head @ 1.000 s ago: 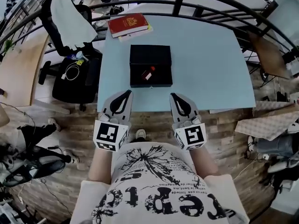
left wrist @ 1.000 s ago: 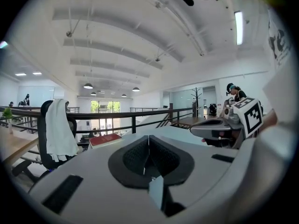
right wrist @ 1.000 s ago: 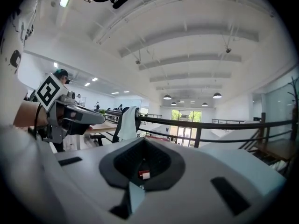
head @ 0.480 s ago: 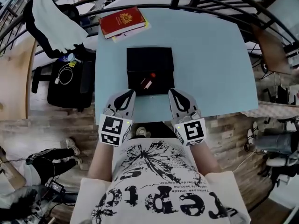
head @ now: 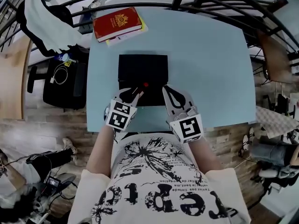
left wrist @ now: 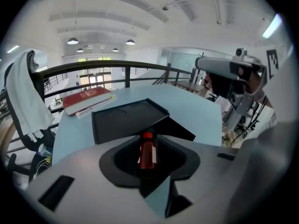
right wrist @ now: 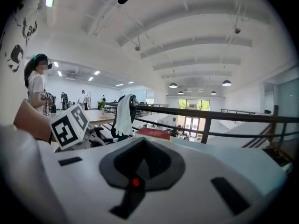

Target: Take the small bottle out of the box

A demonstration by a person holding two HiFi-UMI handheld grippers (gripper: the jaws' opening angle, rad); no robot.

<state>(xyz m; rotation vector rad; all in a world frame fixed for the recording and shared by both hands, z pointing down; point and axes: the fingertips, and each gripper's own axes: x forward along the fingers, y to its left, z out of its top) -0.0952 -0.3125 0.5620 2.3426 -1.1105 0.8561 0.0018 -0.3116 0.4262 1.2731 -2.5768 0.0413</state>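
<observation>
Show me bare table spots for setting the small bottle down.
Widest: the table right of the black box, out to its right edge. Also the strip behind the box, beside the red book. Left of the box is narrow. Crowded: the near edge, with the right gripper and the left gripper, jaws just opening at the small bottle.

Small bottle (head: 141, 88) lying in the open black box (head: 142, 68)

The box is flat and rectangular and rests on the pale blue counter (head: 205, 55), its lid (left wrist: 126, 118) thrown open on the far side and the shallow base nearer the person. The bottle is slim, with a see-through reddish body and a red cap. It lies in the base near the box's near edge, cap pointing away from the person and slightly right.
</observation>
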